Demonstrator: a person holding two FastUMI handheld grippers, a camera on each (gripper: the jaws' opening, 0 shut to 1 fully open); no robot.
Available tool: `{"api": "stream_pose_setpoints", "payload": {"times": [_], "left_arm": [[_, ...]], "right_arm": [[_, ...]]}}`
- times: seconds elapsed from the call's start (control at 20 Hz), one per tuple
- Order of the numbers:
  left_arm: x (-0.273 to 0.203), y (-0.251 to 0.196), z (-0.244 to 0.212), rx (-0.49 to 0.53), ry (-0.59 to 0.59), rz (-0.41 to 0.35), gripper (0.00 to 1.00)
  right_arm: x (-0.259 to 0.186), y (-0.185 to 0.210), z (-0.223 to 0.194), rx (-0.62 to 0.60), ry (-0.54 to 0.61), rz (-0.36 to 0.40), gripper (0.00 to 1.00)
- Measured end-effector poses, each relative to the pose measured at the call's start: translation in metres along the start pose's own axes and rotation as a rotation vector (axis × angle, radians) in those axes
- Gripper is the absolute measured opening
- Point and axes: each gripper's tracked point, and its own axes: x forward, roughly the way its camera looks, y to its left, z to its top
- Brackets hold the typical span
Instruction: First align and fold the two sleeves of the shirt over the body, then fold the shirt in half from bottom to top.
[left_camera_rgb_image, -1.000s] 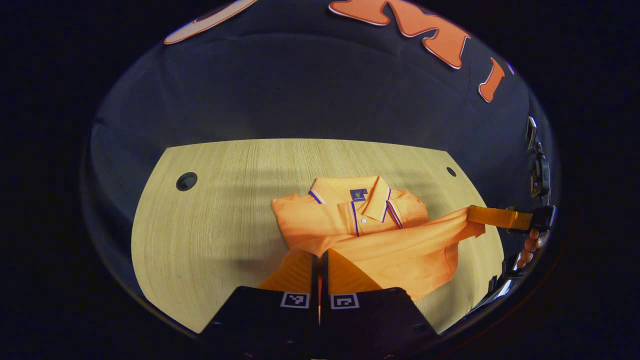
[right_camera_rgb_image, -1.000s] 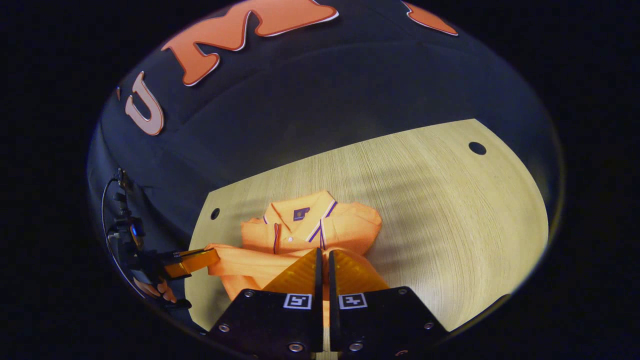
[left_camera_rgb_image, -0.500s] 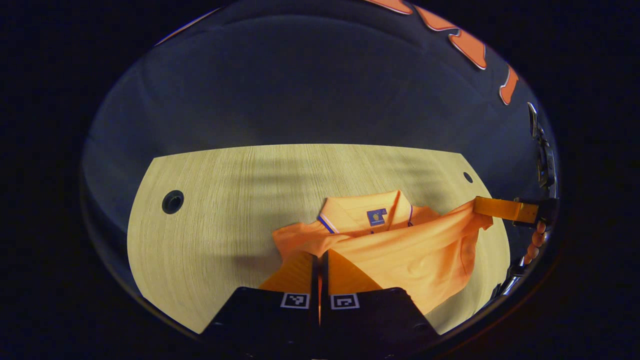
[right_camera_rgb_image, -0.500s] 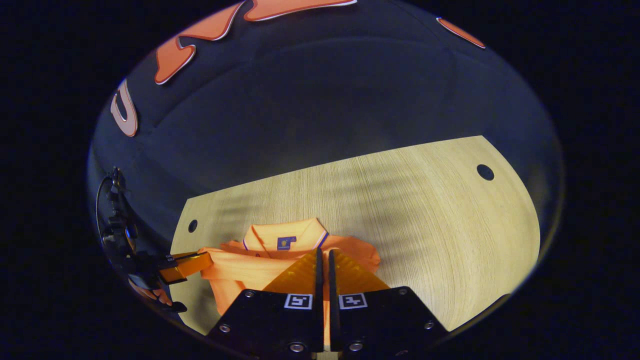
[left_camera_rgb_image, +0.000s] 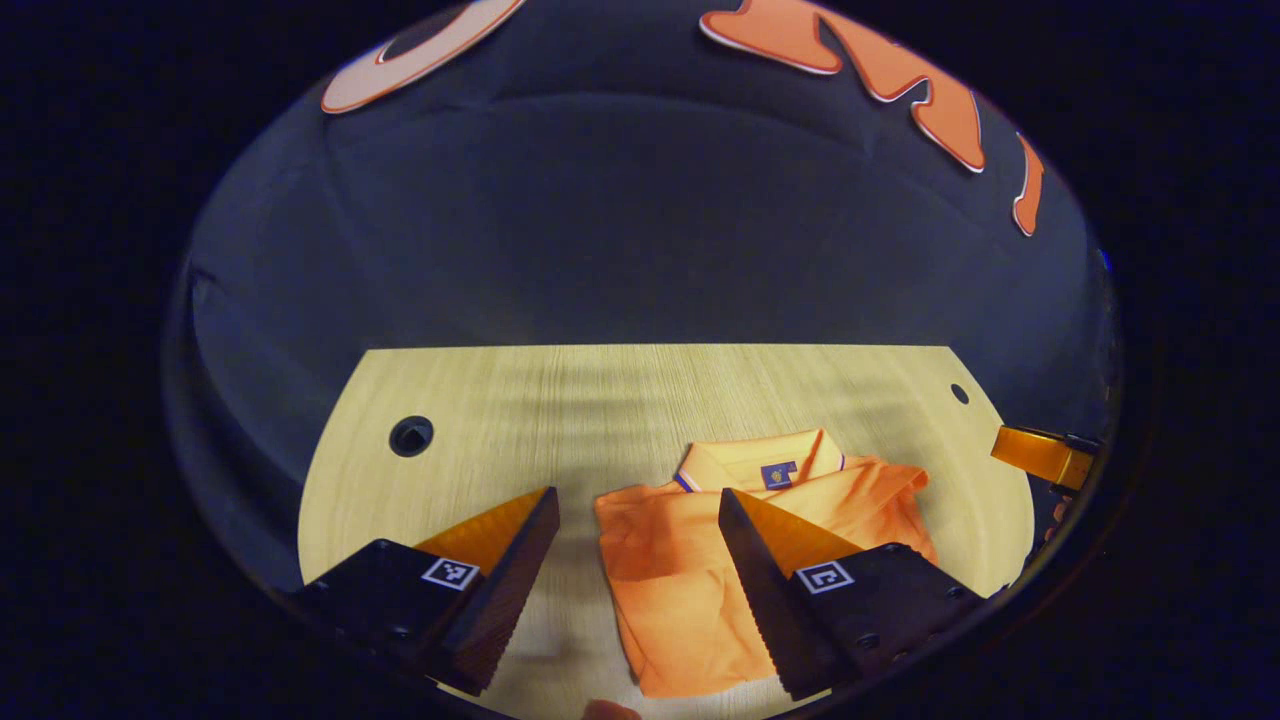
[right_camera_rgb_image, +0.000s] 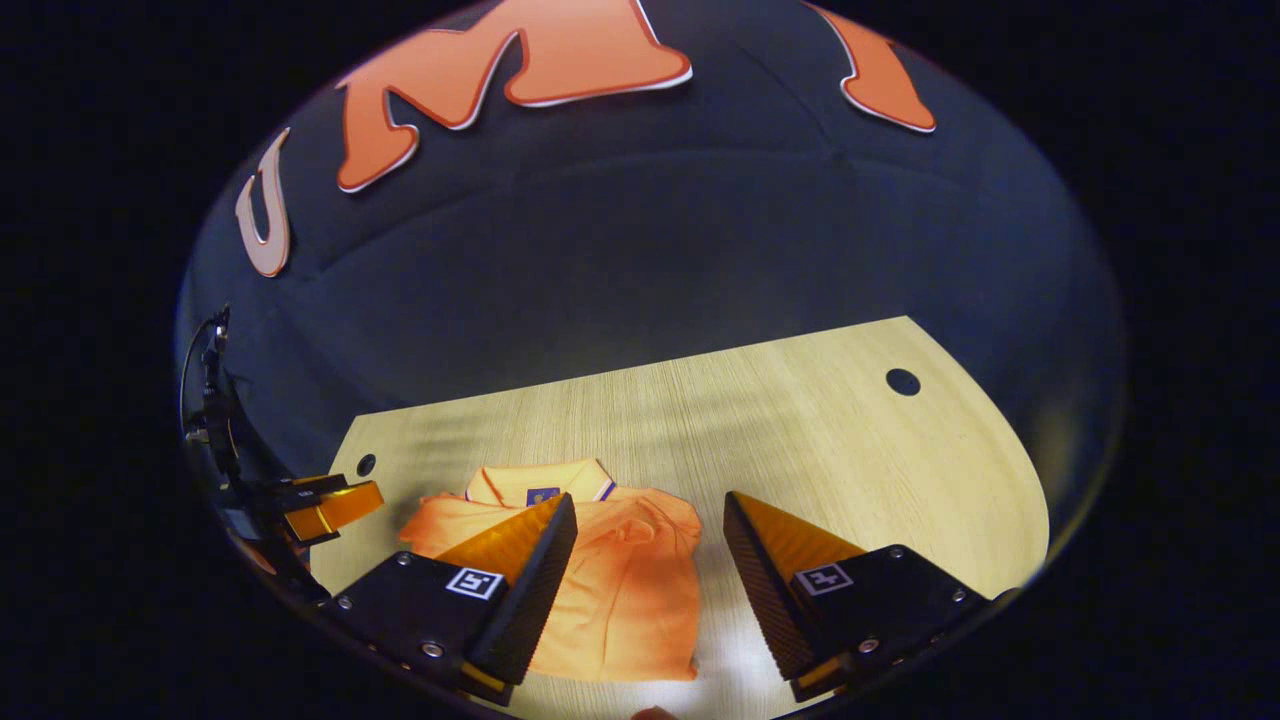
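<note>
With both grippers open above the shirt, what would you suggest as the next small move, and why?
Probably draw both grippers back and end. The shirt lies folded on the table, its hem up near the collar. The left gripper and right gripper are open, holding nothing.

One orange shirt (left_camera_rgb_image: 690, 570) lies on one wooden table (left_camera_rgb_image: 600, 400). The table has two round holes, one near each far corner: one hole (left_camera_rgb_image: 411, 436) and a second hole (left_camera_rgb_image: 960, 393). Two grippers are in view, the left gripper (left_camera_rgb_image: 640, 500) and the right gripper (right_camera_rgb_image: 650, 505), each with two fingers spread apart.
</note>
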Motion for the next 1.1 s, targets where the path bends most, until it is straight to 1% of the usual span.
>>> {"api": "stream_pose_setpoints", "payload": {"times": [0.2, 0.25, 0.35, 0.5, 0.85, 0.95, 1.0, 1.05, 1.1], "left_arm": [[-0.068, -0.014, -0.001, -0.016, -0.092, 0.017, 0.99], [-0.083, -0.021, -0.001, -0.013, -0.114, 0.016, 0.99], [-0.118, -0.030, -0.008, 0.020, -0.148, 0.016, 0.99], [-0.164, -0.051, -0.013, 0.043, -0.221, 0.047, 0.99], [-0.289, -0.081, -0.041, 0.019, -0.435, 0.088, 0.98], [-0.314, -0.091, -0.054, 0.013, -0.491, 0.105, 0.98], [-0.325, -0.094, -0.062, 0.005, -0.512, 0.112, 0.98], [-0.336, -0.095, -0.069, -0.005, -0.528, 0.111, 0.98], [-0.346, -0.099, -0.076, -0.015, -0.543, 0.110, 0.98]], "right_arm": [[-0.053, -0.008, 0.002, -0.072, -0.091, 0.004, 0.95], [-0.065, -0.013, 0.004, -0.102, -0.125, -0.010, 0.96], [-0.092, -0.020, 0.008, -0.142, -0.191, -0.021, 0.96], [-0.131, -0.014, 0.008, -0.164, -0.247, 0.006, 0.96], [-0.217, 0.010, -0.015, -0.175, -0.373, 0.097, 0.95], [-0.240, 0.013, -0.020, -0.180, -0.419, 0.120, 0.96], [-0.252, 0.015, -0.023, -0.189, -0.440, 0.130, 1.00], [-0.264, 0.015, -0.027, -0.201, -0.462, 0.138, 0.96], [-0.277, 0.017, -0.028, -0.211, -0.490, 0.145, 0.96]]}}
